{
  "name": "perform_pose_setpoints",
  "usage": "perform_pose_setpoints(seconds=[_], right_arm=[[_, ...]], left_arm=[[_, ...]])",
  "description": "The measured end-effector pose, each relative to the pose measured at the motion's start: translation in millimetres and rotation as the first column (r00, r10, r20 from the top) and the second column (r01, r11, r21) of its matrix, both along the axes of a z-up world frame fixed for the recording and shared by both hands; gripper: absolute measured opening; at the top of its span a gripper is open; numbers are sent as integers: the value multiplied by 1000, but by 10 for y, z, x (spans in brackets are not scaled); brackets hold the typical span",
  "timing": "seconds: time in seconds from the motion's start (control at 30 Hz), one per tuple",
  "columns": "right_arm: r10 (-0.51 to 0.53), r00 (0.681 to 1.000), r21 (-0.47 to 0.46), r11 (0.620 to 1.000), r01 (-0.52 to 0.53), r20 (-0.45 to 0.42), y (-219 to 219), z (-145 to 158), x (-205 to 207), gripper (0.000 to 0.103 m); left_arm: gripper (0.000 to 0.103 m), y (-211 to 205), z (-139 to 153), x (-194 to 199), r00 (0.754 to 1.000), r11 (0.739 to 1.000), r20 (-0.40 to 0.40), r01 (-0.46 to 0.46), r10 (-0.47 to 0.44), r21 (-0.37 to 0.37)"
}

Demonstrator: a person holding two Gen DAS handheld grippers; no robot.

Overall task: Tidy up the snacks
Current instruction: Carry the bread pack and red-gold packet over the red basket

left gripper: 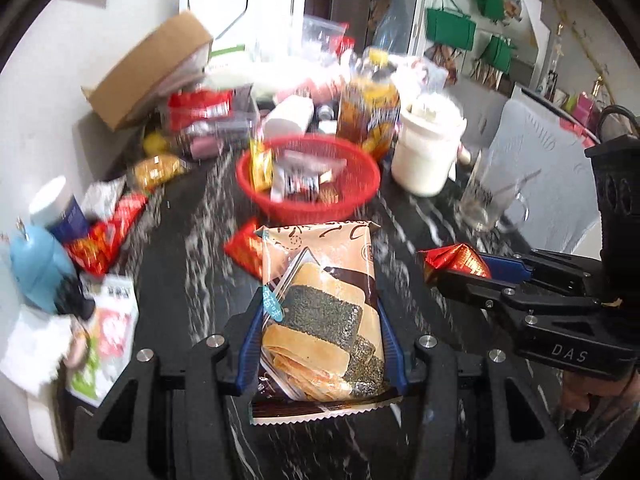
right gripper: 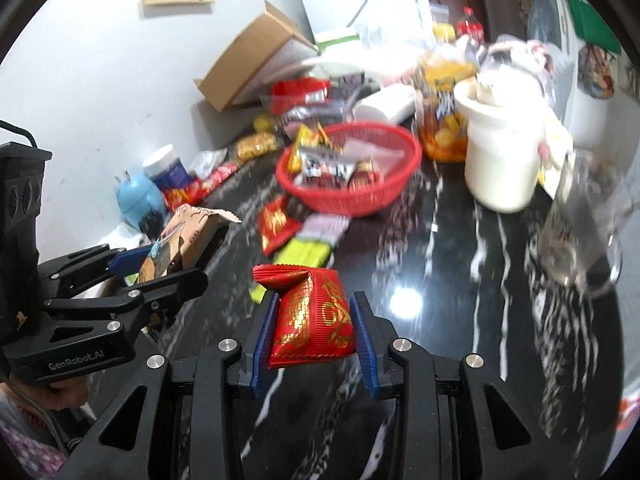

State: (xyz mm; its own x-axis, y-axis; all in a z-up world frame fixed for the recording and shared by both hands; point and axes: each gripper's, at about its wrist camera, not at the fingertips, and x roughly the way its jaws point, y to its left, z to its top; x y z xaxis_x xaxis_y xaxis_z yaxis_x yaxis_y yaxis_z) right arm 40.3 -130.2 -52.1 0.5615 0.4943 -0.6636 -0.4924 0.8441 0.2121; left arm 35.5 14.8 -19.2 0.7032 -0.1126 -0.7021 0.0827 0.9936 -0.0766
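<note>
Cracker packet (left gripper: 320, 312): tan wrapper with a brown lower edge, printed with golden crackers and dark seaweed strips; crimped at both ends.
Left gripper (left gripper: 320, 336): its blue pads are closed on the cracker packet's two long sides, holding it above the dark marbled table (left gripper: 192, 280); the packet's top end points away toward the basket.
Red packet (right gripper: 314, 320): ribbed red foil with gold printing, top corner folded over.
Right gripper (right gripper: 314, 334): clamped on the red packet from left and right, holding it off the table, to the right of the left gripper.
Red basket (left gripper: 360, 196): red mesh bowl at the far middle of the table, beyond both grippers; it holds a yellow packet, a black-and-white packet and small brown ones, though blur hides their details.
White pot (left gripper: 428, 148): just right of the basket; contents unclear.
Loose snacks: one more red packet (right gripper: 276, 224) and a green one (right gripper: 306, 250) lie on the table near the basket.
</note>
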Motion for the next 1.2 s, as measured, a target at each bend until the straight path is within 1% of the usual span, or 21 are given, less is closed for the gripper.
perform_pose_setpoints(seconds=[0.07,0.23,0.37,0.63,0.73,0.97,1.1,1.2], right_arm=[[5,1000,12,1000,-5,31,16,123,48,36],[19,996,19,1000,-21,88,58,351,163,36],[22,991,25,999,-26,132,83,535,268,36],[20,981,23,999,-25,193,160,784,595,36],[17,978,20,1000,-21,210,190,842,736,36],[6,972,27,1000,-13,237,257,928,1123,36],[-2,975,33,999,-5,224,294,901,1362,36],[-19,977,38,999,11,211,297,852,1504,36]], left_arm=[[50,8,101,36,999,1000,33,7,-7,-3],[50,-3,300,160,996,999,87,26,-24,-23],[50,-3,456,297,990,999,137,32,-29,-22],[50,54,660,635,981,998,192,39,-30,-40],[50,78,711,783,979,997,203,42,-28,-60],[50,107,743,1182,974,998,224,23,-11,-51],[50,143,703,1385,976,999,218,6,5,-48],[50,187,629,1547,979,1000,203,-11,16,-29]])
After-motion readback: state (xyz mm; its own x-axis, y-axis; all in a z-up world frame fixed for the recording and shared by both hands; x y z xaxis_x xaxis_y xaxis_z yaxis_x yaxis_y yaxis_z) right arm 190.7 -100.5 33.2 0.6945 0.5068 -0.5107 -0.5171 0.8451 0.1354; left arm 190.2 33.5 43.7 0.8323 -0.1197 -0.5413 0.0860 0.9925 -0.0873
